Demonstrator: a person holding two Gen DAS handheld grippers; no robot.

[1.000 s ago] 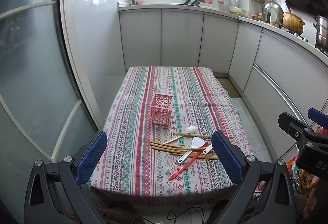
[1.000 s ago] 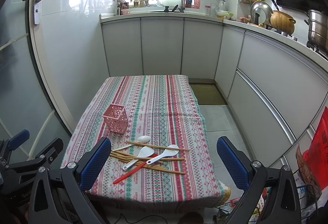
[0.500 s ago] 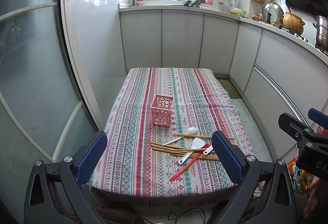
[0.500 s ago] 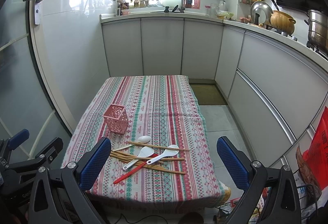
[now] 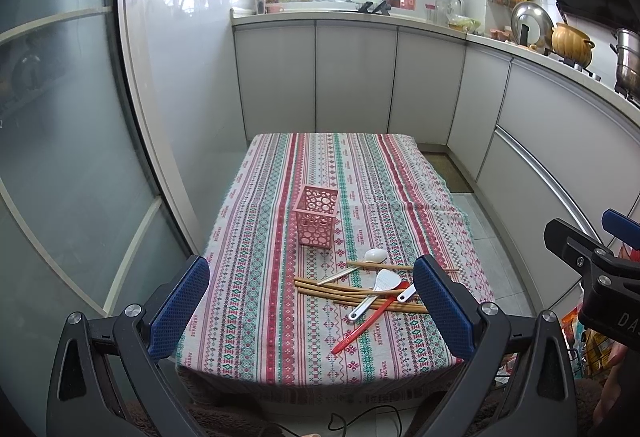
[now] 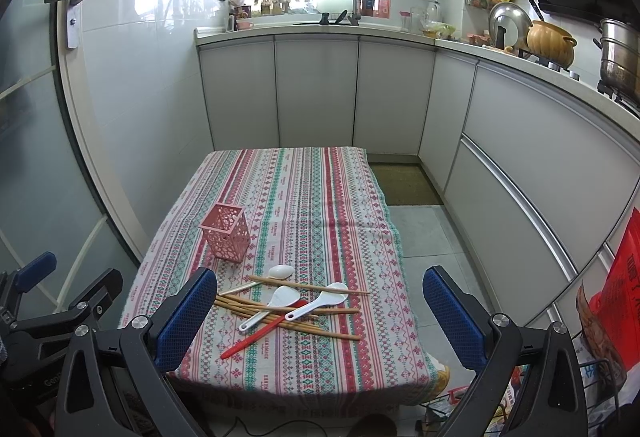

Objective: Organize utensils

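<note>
Left tool [image 5: 312, 295] pad hides chopsticks' [image 5: 360, 295] right ends

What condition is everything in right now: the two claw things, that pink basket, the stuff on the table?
Left gripper: open, empty, held short of the table.
Right gripper: open, empty.
Pink basket: upright, empty as far as visible.
Chopsticks: loose, crossed in a pile.
White spoons: lying on the pile.
Red spatula: lying flat, partly under the spoons.
</note>
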